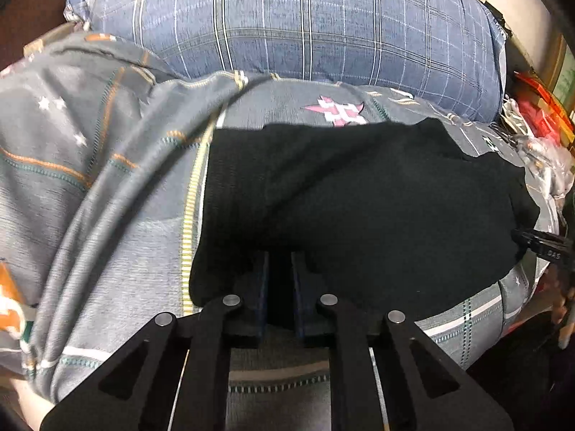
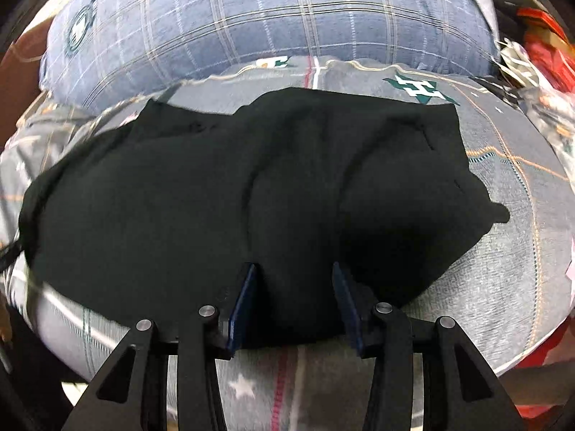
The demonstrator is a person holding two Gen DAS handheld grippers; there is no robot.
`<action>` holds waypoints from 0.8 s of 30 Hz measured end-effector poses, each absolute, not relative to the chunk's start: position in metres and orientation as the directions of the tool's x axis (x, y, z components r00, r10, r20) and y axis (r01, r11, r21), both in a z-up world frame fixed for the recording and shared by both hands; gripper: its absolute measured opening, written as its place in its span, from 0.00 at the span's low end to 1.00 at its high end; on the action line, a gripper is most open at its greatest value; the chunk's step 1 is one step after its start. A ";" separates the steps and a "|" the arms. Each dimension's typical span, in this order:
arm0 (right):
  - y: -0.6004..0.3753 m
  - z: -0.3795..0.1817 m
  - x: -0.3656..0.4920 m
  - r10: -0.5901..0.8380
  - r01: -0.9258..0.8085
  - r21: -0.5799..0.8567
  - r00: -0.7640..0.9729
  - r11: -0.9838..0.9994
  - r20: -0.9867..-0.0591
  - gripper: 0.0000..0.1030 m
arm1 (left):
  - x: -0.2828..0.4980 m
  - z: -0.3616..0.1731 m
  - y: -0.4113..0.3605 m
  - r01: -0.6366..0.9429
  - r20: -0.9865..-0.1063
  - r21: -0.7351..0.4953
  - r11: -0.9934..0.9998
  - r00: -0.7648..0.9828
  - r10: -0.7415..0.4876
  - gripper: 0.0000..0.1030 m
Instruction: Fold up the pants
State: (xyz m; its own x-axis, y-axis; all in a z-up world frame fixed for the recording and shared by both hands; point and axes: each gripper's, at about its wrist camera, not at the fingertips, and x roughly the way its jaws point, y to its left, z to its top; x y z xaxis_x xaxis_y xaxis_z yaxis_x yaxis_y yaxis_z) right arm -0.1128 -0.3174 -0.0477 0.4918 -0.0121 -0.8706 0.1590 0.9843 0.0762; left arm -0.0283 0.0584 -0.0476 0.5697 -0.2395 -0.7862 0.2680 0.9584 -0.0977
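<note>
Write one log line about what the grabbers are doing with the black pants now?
left gripper: nearly shut on black pants near edge | right gripper: open, straddling near edge | pants: on grey quilt

- The pants (image 2: 222,194) are matt black cloth, soft and creased, with a faint fine weave showing in the left view (image 1: 359,197).
- The sheet (image 1: 107,194) under them is grey woven cloth, matt, printed with stripes, stars and letters, and wrinkled into folds.
- The pillow (image 1: 294,25) is blue plaid cloth with a slightly rough, brushed look.
- The left gripper (image 1: 279,262) is matt black plastic with dull, smooth silver metal pins.
- The right gripper (image 2: 295,269) has the same matt black plastic arms and metal pins; its pads (image 2: 244,309) look like smooth dark blue plastic.
- The bags (image 1: 542,165) at the edge are glossy, crinkled clear plastic.
</note>
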 end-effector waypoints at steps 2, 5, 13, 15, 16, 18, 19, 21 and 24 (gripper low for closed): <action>-0.325 -0.038 -0.111 0.009 0.137 0.085 0.481 0.987 -0.877 0.44 | -0.034 -0.032 0.052 0.295 -0.742 -0.074 0.953 0.622 -0.251 0.11; -0.346 -0.013 -0.103 -0.036 0.205 0.097 0.563 0.974 -0.826 0.44 | -0.031 -0.009 0.039 0.353 -0.666 -0.118 0.928 0.665 -0.337 0.17; -0.361 -0.021 -0.028 -0.040 0.295 0.170 0.592 0.940 -0.805 0.44 | 0.033 -0.047 0.018 0.227 -0.776 -0.165 0.960 0.571 -0.268 0.28; -0.355 -0.034 -0.014 -0.099 0.306 0.096 0.564 0.947 -0.820 0.47 | 0.034 -0.054 0.025 0.200 -0.781 -0.161 0.967 0.573 -0.248 0.16; -0.354 -0.041 -0.011 -0.137 0.307 0.053 0.566 0.950 -0.813 0.50 | 0.034 -0.053 0.026 0.190 -0.780 -0.161 0.969 0.577 -0.243 0.13; -0.354 -0.043 -0.012 -0.169 0.309 0.021 0.575 0.951 -0.800 0.55 | 0.039 -0.054 0.035 0.163 -0.785 -0.177 0.971 0.571 -0.239 0.02; -0.355 -0.042 -0.011 -0.184 0.325 0.013 0.567 0.946 -0.803 0.57 | 0.043 -0.056 0.038 0.153 -0.788 -0.193 0.969 0.565 -0.246 0.02; -0.355 -0.041 -0.009 -0.200 0.362 0.014 0.547 0.932 -0.813 0.57 | 0.044 -0.058 0.044 0.148 -0.787 -0.244 0.958 0.548 -0.285 0.02; -0.338 -0.020 -0.009 -0.182 0.334 0.031 0.588 0.942 -0.788 0.57 | 0.032 -0.052 0.039 0.182 -0.776 -0.221 0.958 0.563 -0.285 0.02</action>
State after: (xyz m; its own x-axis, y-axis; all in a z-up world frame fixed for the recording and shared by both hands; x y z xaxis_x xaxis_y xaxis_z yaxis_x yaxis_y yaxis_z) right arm -0.0095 -0.3379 -0.0203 0.5881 -0.1822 -0.7880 0.3339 0.9421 0.0314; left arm 0.0320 0.0394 -0.0522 0.5627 -0.2855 -0.7758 0.1821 0.9582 -0.2205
